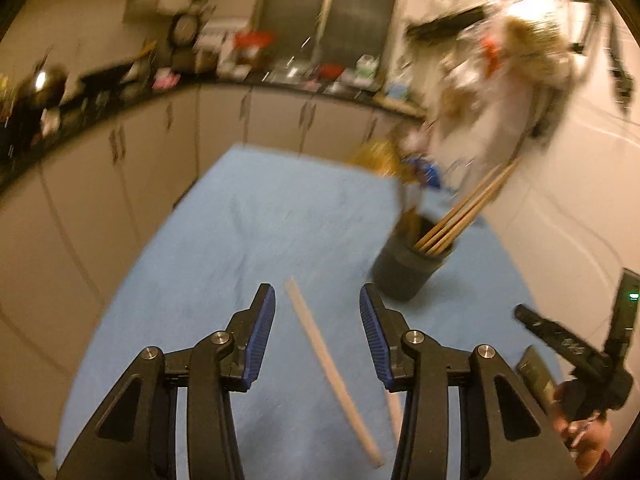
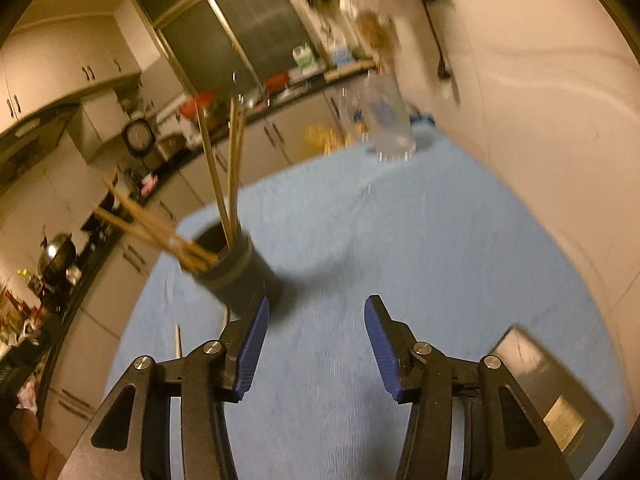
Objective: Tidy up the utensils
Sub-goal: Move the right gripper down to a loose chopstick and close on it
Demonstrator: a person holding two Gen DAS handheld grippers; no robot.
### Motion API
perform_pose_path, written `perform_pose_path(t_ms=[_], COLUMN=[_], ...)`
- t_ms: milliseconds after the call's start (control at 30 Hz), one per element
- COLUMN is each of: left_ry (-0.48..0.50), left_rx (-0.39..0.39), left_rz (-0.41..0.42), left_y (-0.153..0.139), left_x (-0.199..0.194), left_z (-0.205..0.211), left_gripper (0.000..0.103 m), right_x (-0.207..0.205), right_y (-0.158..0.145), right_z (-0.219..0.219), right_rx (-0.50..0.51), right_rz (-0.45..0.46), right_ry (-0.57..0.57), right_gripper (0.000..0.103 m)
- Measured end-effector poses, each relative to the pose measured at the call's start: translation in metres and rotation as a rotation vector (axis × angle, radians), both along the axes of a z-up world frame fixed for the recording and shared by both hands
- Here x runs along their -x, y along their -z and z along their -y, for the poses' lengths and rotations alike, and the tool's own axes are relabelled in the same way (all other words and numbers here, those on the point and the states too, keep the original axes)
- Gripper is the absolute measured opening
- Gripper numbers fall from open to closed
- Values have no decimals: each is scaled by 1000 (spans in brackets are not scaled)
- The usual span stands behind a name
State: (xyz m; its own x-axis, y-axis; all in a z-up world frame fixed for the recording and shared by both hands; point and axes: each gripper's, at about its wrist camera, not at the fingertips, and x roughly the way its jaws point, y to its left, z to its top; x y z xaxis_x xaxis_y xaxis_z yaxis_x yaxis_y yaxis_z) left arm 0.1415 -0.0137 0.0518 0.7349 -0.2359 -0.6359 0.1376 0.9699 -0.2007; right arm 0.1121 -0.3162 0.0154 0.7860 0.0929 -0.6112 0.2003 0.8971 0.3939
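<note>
Over the blue cloth [image 1: 240, 220], the left gripper [image 1: 318, 320] hangs with jaws parted, gripping nothing; a pale chopstick [image 1: 332, 372] lies on the cloth between its fingers. Beyond, to the right, stands a dark holder [image 1: 408, 268] of chopsticks [image 1: 464, 212]. The right gripper [image 2: 316, 344] is likewise parted and empty, the holder just left of it, a clear bottle [image 2: 390, 120] farther off.
</note>
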Motion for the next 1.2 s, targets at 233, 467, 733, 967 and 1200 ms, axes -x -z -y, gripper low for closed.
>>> perform_pose_path(t_ms=[233,467,733,967,1200], left_ry=[-52,-69,-58,-29,-15], left_rx=[-14,-24,-15,-9,-3], left_rz=[-149,-188,-192,-190,-198], left_y=[60,90,101,101,100], left_x=[-12,-19,-14,-14,-15], left_z=[-28,-35,-39,-36,-34], left_gripper=[42,42,42,42,42], right_x=[-7,-23,-60,-96,-109], right_y=[20,29,44,55,69], right_z=[-29,-69,-113,-143,-156], right_rx=[16,34,58,130,166], right_rz=[-66,-106,-194,-244,-287], right_ry=[-65,-199,-307,-329,-355], right_gripper=[54,54,38,26,8])
